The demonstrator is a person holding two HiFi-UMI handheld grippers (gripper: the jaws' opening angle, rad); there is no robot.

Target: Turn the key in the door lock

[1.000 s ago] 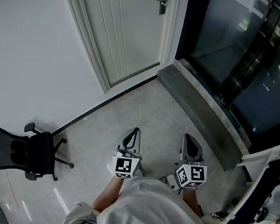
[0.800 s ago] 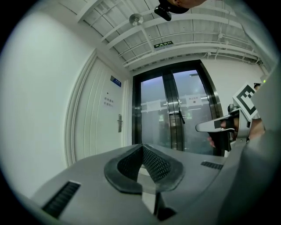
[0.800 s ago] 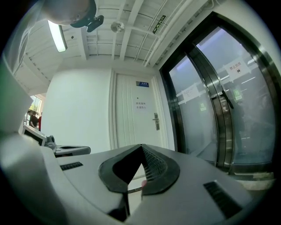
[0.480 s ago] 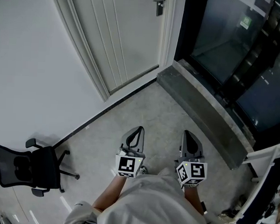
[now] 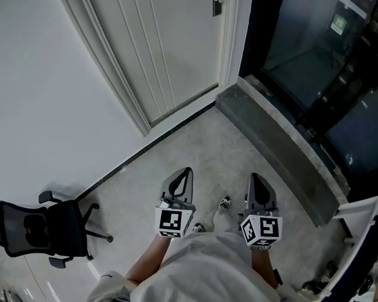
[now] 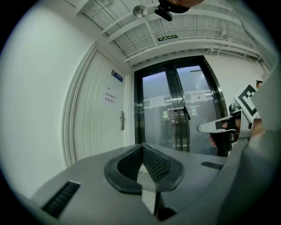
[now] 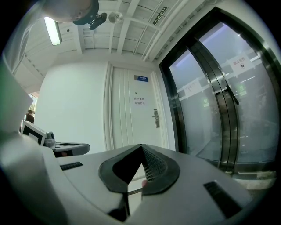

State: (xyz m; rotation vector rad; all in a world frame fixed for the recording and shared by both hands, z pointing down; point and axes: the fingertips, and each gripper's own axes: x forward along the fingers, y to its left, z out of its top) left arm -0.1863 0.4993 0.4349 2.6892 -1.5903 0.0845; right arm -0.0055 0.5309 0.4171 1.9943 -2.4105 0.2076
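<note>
Head view: left gripper (image 5: 185, 173), right gripper (image 5: 256, 178) jaws together; open floor (image 5: 195, 144) before door (image 5: 163, 45), ledge (image 5: 274, 148) right.

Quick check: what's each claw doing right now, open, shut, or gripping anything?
Left claw: shut, tips together, holding nothing.
Right claw: shut, tips together, holding nothing.

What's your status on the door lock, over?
Shut and empty: left gripper, right gripper. Door lock ahead, not reached; key not visible. Office chair off left, out of the path.
</note>
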